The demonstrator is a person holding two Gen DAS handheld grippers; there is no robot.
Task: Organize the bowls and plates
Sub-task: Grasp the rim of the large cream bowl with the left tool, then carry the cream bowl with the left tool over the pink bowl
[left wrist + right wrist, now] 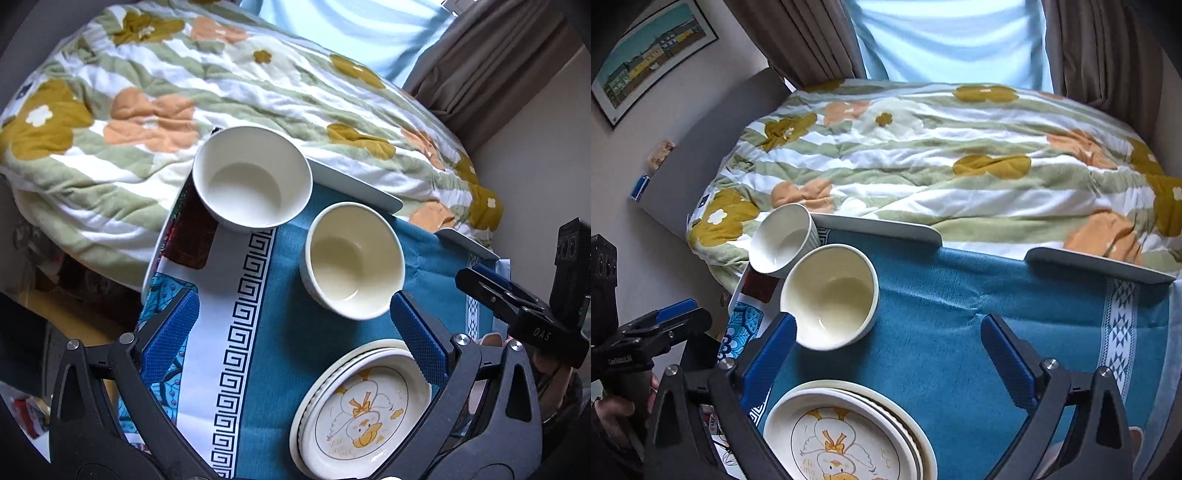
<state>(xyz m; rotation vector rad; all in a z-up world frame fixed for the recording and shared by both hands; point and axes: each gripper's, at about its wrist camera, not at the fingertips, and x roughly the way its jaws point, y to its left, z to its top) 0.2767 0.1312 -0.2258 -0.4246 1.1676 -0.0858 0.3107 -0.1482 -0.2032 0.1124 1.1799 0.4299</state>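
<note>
While both grippers gape, two bowls (354,258) flank stacked plates (360,413)

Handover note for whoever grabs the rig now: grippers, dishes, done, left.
Left gripper: jaws open, empty, above the table.
Right gripper: jaws open, empty.
Plate stack, duck plate on top, sits at the near edge of the blue cloth.
Cream bowl and white bowl stand upright, separate, behind it.
Done: plates stacked.
Left: bowls not yet nested; likely put one inside the other.
</note>
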